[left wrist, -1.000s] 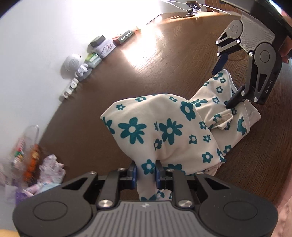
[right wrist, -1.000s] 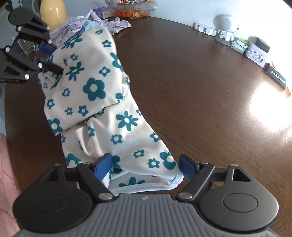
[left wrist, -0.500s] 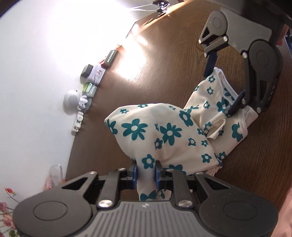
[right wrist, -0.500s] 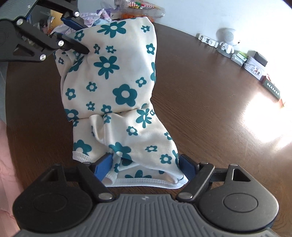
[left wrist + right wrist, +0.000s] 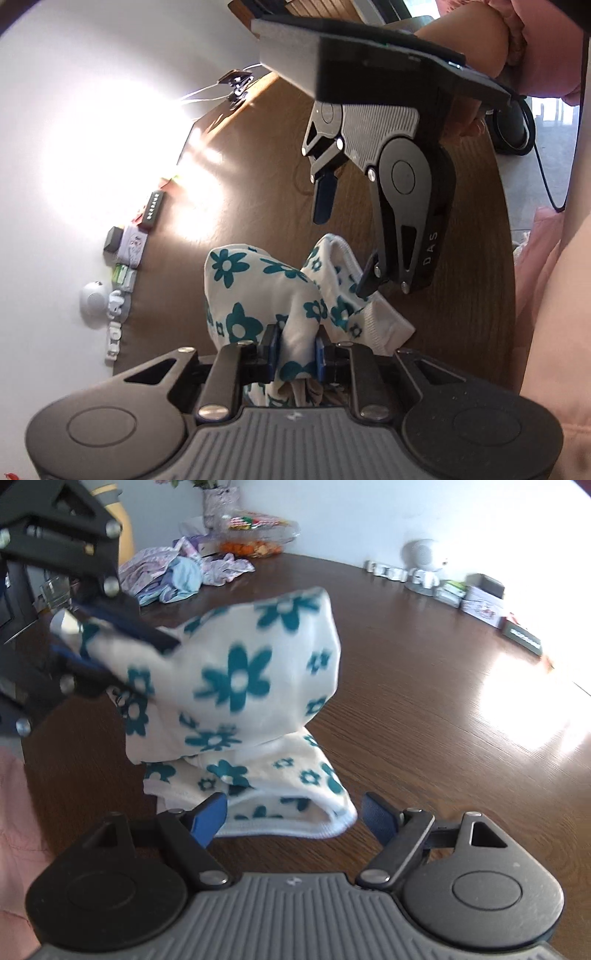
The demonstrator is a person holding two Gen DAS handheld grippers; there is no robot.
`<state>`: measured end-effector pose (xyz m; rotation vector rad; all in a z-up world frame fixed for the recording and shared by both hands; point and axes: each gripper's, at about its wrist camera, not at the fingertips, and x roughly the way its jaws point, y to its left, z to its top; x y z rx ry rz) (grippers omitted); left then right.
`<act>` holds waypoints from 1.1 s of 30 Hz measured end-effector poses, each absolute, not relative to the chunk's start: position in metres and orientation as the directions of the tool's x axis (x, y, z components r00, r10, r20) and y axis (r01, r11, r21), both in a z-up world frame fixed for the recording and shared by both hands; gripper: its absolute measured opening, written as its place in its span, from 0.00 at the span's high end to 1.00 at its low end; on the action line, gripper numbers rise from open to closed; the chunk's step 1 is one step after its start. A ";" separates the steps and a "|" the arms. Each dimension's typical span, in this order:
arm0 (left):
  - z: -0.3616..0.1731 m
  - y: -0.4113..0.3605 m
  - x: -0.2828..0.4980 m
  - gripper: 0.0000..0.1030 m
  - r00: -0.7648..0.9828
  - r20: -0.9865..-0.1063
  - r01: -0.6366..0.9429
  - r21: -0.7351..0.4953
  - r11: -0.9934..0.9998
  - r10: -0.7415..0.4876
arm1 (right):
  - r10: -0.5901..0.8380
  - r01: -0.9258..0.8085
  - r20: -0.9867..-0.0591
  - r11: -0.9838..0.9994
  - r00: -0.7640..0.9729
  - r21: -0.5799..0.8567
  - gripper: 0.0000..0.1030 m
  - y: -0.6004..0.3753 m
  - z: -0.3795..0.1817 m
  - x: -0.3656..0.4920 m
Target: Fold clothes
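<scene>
A cream garment with teal flowers (image 5: 240,672) is half lifted off the brown table (image 5: 443,701). My left gripper (image 5: 295,350) is shut on a bunched fold of it, and the cloth shows pinched between its blue pads. In the right wrist view the left gripper (image 5: 110,646) holds that fold up at the left, above the lower layer. My right gripper (image 5: 293,812) stands open just in front of the white ribbed hem (image 5: 288,827) lying on the table. Its left pad is at the hem's edge, while its right pad is clear of the cloth. In the left wrist view the right gripper (image 5: 345,243) has one fingertip against the hem.
A heap of pastel clothes (image 5: 184,572) and a clear snack tub (image 5: 255,535) sit at the table's far side. A white robot figurine (image 5: 424,561) and small boxes (image 5: 480,598) line the wall. A person's pink sleeve (image 5: 554,295) is at the near table edge.
My left gripper has rolled and carried its fold across toward the right gripper, so the cloth now hangs over the lower layer. The right gripper stayed open and drew back slightly from the hem.
</scene>
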<state>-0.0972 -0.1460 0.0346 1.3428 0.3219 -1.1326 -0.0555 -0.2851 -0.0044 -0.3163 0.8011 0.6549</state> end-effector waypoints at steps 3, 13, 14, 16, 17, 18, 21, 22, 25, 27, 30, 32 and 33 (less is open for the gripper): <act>0.021 -0.156 -0.101 0.81 0.414 -0.783 0.816 0.545 -0.191 -0.465 | 0.390 -0.618 -0.749 0.785 0.535 -0.034 0.21 -0.305 -0.005 -0.072; 0.003 -0.164 -0.109 0.64 0.282 -0.819 0.896 0.411 -0.167 -0.500 | 0.364 -0.538 -0.732 0.843 0.575 -0.003 0.21 -0.344 -0.010 -0.112; 0.007 -0.161 -0.109 0.58 0.276 -0.816 0.901 0.403 -0.157 -0.508 | 0.365 -0.531 -0.725 0.848 0.584 -0.001 0.21 -0.347 -0.009 -0.113; 0.017 -0.154 -0.108 0.53 0.259 -0.810 0.915 0.380 -0.134 -0.526 | 0.371 -0.523 -0.707 0.852 0.602 0.003 0.21 -0.351 -0.003 -0.112; 0.023 -0.150 -0.107 0.52 0.250 -0.808 0.922 0.367 -0.123 -0.534 | 0.376 -0.521 -0.697 0.854 0.611 0.004 0.21 -0.352 0.000 -0.111; 0.029 -0.146 -0.106 0.52 0.241 -0.805 0.929 0.353 -0.111 -0.542 | 0.381 -0.521 -0.687 0.853 0.619 0.004 0.21 -0.352 0.004 -0.110; 0.048 -0.129 -0.104 0.52 0.222 -0.792 0.945 0.319 -0.074 -0.569 | 0.400 -0.536 -0.660 0.844 0.636 -0.004 0.21 -0.349 0.014 -0.108; 0.053 -0.124 -0.103 0.52 0.232 -0.782 0.944 0.324 -0.059 -0.578 | 0.410 -0.545 -0.652 0.838 0.637 -0.006 0.21 -0.346 0.017 -0.107; 0.066 -0.111 -0.096 0.52 0.307 -0.749 0.929 0.370 0.013 -0.587 | 0.439 -0.576 -0.629 0.817 0.641 -0.016 0.21 -0.336 0.027 -0.104; 0.069 -0.107 -0.085 0.53 0.344 -0.746 0.923 0.379 0.061 -0.570 | 0.448 -0.594 -0.615 0.804 0.649 -0.041 0.21 -0.326 0.036 -0.100; 0.063 -0.108 -0.066 0.63 0.372 -0.761 0.921 0.375 0.107 -0.531 | 0.464 -0.630 -0.612 0.773 0.640 -0.073 0.22 -0.306 0.044 -0.089; 0.054 -0.110 -0.056 0.67 0.370 -0.777 0.924 0.362 0.121 -0.509 | 0.471 -0.653 -0.624 0.752 0.624 -0.085 0.25 -0.291 0.044 -0.078; 0.049 -0.111 -0.052 0.67 0.360 -0.786 0.930 0.346 0.124 -0.503 | 0.473 -0.663 -0.634 0.743 0.612 -0.086 0.28 -0.283 0.041 -0.073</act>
